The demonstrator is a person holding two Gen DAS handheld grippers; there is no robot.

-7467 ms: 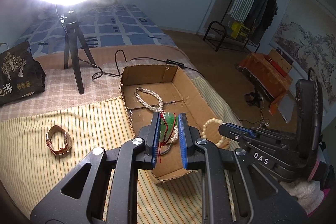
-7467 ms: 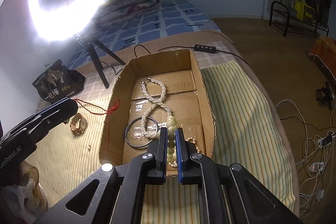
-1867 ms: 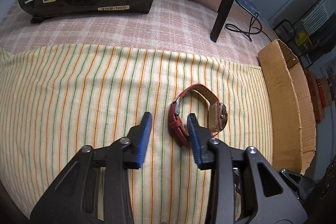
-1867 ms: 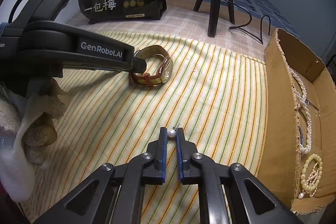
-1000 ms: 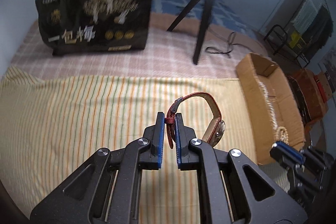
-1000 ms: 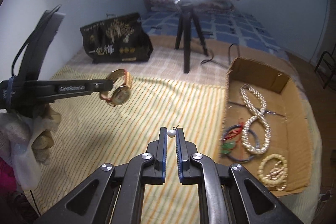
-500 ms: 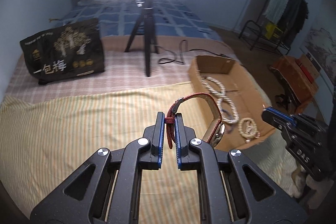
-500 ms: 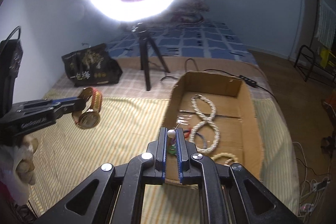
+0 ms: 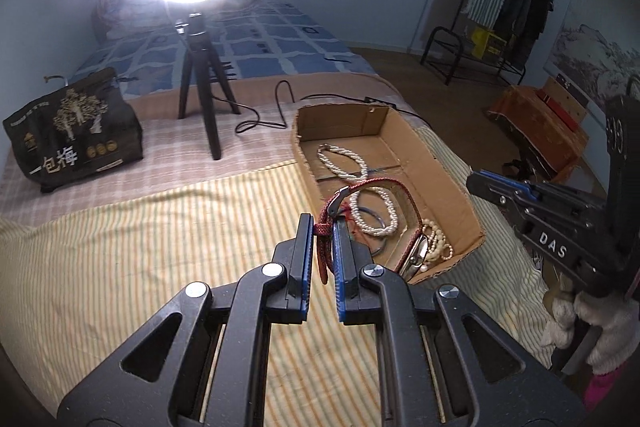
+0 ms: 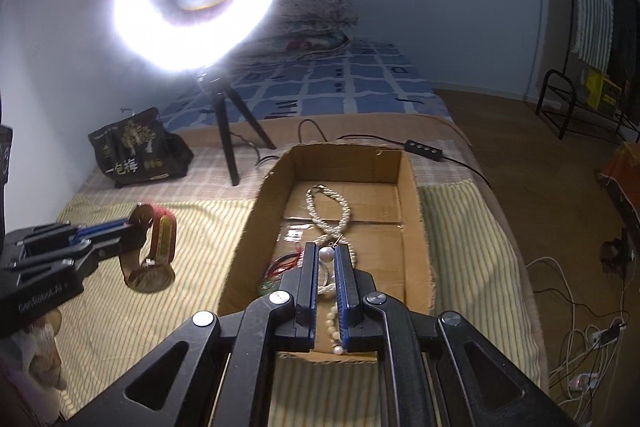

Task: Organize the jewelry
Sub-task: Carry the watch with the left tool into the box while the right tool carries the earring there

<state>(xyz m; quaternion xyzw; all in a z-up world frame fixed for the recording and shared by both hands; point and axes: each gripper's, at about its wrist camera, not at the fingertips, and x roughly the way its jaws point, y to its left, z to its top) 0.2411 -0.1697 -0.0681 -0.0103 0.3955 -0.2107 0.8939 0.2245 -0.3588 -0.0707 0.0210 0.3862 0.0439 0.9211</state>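
Note:
My left gripper point(image 9: 322, 227) is shut on the red strap of a wristwatch point(image 9: 416, 255) and holds it in the air beside the left wall of the cardboard box point(image 9: 452, 183). The watch point(image 10: 154, 267) and left gripper point(image 10: 130, 225) also show in the right wrist view. My right gripper point(image 10: 327, 255) is shut on a small pearl earring point(image 10: 327, 254) above the box point(image 10: 416, 251). In the box lie a long pearl necklace point(image 10: 328, 211), a dark bangle point(image 9: 370, 227), a cream bead bracelet point(image 9: 438, 245) and a green pendant on red cord point(image 10: 280, 267).
A ring light on a black tripod point(image 9: 200, 87) stands behind the box with its cable point(image 9: 280, 107) trailing. A black printed bag point(image 9: 72, 135) sits at the back left. The bed's striped cloth point(image 9: 140, 247) ends at the right, with floor cables point(image 10: 580, 327) below.
Both grippers have moved right toward the box. The right gripper with the pearl earring now hangs over the box. The left gripper carries the watch closer to the box's left wall.

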